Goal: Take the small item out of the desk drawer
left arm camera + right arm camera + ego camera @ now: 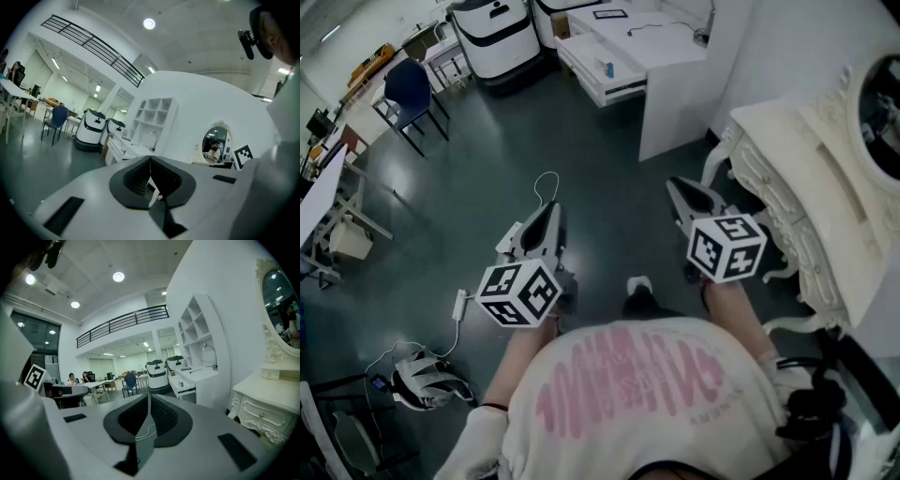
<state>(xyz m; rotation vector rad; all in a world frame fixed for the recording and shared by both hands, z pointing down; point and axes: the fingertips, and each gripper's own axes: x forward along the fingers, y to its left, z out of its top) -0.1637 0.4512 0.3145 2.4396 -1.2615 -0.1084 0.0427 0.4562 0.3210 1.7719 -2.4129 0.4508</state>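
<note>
The person is standing well back from the work, holding both tools low over the dark floor (609, 187). The left hand-held gripper (549, 208) is showing its jaws pressed together with nothing between them, and the right hand-held gripper (681, 186) is likewise fully closed and empty. That is the first risk. If either one is arriving at the drawer in this state, it is likely to be pushing the item about rather than taking it.

Just ahead of the left tool, a thin white cable (546, 181) is looping across the floor. It is lying roughly in the walking line, so a foot could be catching it. Close on the right, the ornate cream dresser (806, 178) is jutting out near the right tool, and a careless swing could be striking its carved edge. It also has drawers, so it could be mistaken for the target.

Further off, the white surface (661, 42) is standing with its drawer (614, 91) pulled out. A small blue thing (607, 68) is sitting inside, probably the item, though it is too small to identify. From this distance, a hurried reach could be nudging it deeper or bumping the drawer shut.
</note>
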